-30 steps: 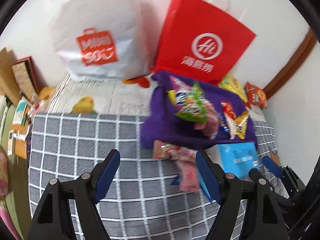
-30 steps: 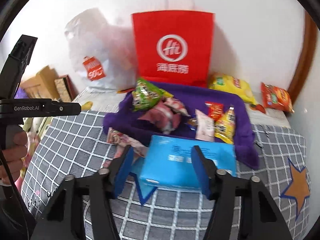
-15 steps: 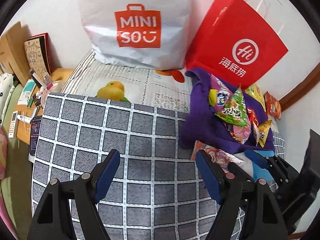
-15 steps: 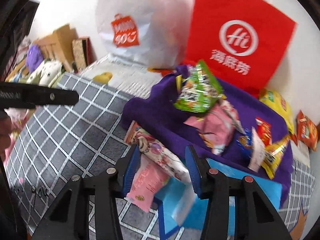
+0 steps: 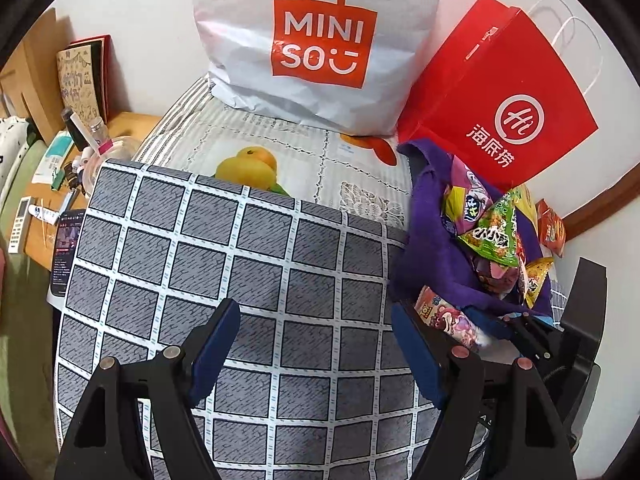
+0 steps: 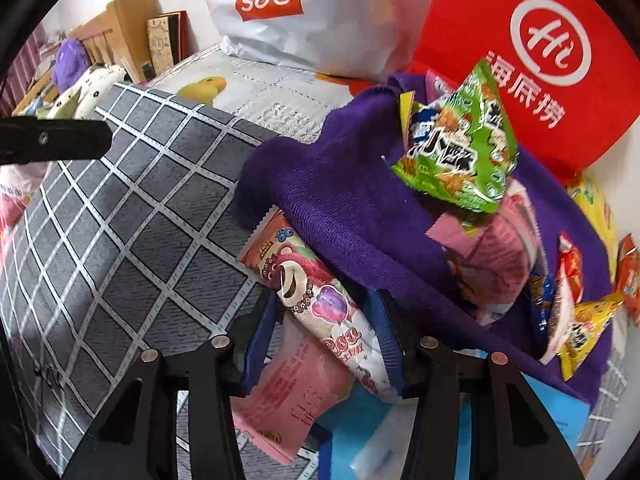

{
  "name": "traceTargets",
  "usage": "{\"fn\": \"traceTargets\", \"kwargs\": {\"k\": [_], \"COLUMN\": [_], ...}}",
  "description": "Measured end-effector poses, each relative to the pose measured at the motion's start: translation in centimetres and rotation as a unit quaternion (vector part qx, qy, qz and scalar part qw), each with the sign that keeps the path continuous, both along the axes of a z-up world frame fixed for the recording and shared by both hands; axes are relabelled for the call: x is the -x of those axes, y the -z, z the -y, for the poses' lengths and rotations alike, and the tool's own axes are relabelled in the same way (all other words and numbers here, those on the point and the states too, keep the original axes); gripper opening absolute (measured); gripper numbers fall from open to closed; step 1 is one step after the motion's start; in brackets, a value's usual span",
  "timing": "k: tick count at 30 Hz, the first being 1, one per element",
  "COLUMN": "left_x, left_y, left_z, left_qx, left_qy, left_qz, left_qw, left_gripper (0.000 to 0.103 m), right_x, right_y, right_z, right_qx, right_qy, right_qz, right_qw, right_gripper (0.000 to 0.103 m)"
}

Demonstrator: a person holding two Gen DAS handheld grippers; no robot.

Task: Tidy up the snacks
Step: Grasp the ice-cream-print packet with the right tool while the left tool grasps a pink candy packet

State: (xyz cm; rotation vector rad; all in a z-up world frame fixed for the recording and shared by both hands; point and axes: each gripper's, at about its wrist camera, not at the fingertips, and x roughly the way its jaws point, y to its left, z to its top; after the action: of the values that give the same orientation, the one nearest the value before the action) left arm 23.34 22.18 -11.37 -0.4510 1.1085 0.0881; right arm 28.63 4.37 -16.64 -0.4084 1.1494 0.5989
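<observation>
Purple towelling cloth (image 6: 352, 208) lies bunched on the grey checked mat (image 5: 240, 280), with a heap of snack packets on it: a green packet (image 6: 456, 148) sits on top, a pale pink packet (image 6: 496, 256) under it, and small red and yellow packets (image 6: 576, 320) towards the right edge. Behind the heap a red paper bag (image 5: 500, 100) and a white Miniso bag (image 5: 320, 40) lean against the wall.

At the near edge of the cloth a long bear-print packet (image 6: 312, 292) lies slantwise, its upper end tucked beside the fold of the cloth and its lower end resting over a pink sachet (image 6: 292, 400) and a blue box (image 6: 552, 420). The right hand-held gripper (image 6: 324, 336) points down over this packet with one blue pad on either side of it; its jaws are closing, the packet sits between them, and I cannot tell for sure whether the pads are pressing on it yet.

The left hand-held gripper (image 5: 316, 344) hangs over the bare mat to the left of the heap, its jaws standing wide apart with nothing between them. Off the mat's left edge a wooden surface (image 5: 48, 208) holds a phone, a remote and small bottles.
</observation>
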Motion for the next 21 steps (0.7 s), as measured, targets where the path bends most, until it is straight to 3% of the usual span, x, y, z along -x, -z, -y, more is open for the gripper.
{"fn": "traceTargets", "kwargs": {"k": [6, 14, 21], "left_x": [0.4, 1.6, 2.6], "left_y": [-0.4, -0.9, -0.4], "left_z": [0.2, 1.4, 4.6], "left_qx": [-0.002, -0.008, -0.014], "left_qy": [0.003, 0.013, 0.04], "left_qz": [0.002, 0.003, -0.004], "left_qw": [1.0, 0.9999, 0.9991], "left_gripper": [0.076, 0.076, 0.076], "right_x": [1.0, 4.3, 7.6], "right_y": [-0.3, -2.0, -4.5], "right_z": [-0.1, 2.6, 7.1], "right_qx": [-0.006, -0.052, -0.096], "right_qy": [-0.015, 0.006, 0.058], "right_qz": [-0.017, -0.052, -0.034], "right_qw": [1.0, 0.997, 0.993], "right_gripper": [0.025, 0.024, 0.024]}}
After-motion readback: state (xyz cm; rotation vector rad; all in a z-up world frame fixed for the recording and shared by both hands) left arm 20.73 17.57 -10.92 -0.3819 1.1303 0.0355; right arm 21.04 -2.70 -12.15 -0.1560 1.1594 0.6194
